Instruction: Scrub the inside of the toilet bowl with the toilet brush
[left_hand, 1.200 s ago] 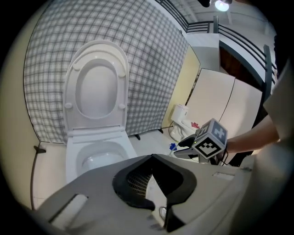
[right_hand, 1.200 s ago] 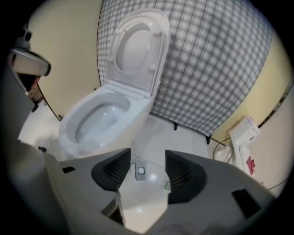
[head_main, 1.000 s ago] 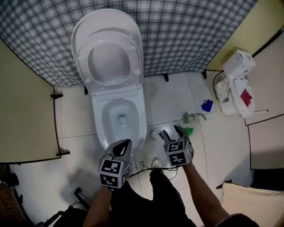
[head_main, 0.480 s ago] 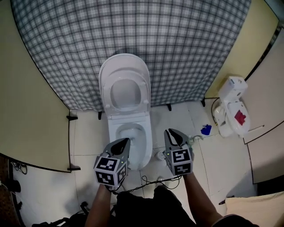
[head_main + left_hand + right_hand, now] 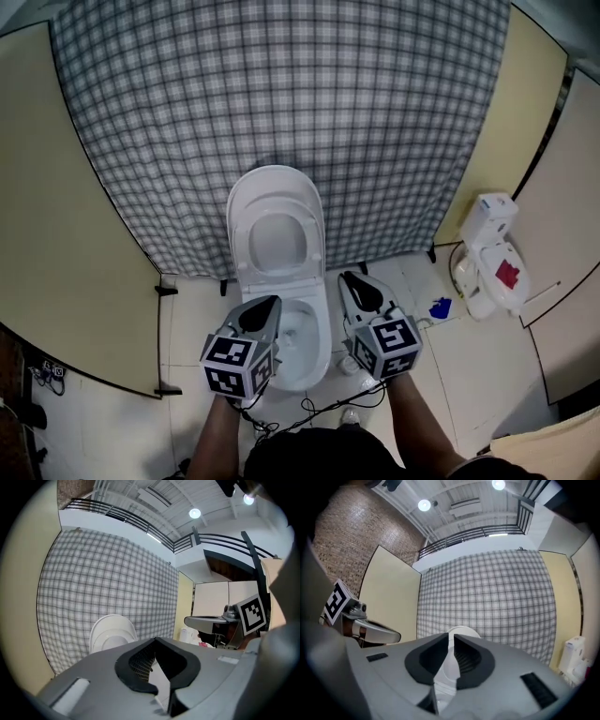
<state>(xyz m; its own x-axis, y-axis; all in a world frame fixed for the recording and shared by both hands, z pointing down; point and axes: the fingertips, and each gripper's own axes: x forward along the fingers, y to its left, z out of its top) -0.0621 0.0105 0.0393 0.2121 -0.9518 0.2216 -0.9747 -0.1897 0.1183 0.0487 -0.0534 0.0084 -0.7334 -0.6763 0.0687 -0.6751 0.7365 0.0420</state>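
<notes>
My right claw (image 5: 349,278), just narrowed to an empty slit, could topple the brush holder (image 5: 349,364) at six o'clock unless reopened.

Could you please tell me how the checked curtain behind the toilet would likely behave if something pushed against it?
Probably floppy: the checked curtain looks like thin cloth hanging loose, so a push should dent it easily. It is likely light and would swing back. Nothing visibly pins its lower edge behind the toilet, so it seems free to sway.

Checked cloth (image 5: 281,94) at back, cream partitions (image 5: 66,234) L & R, white tile floor (image 5: 459,347).
</notes>
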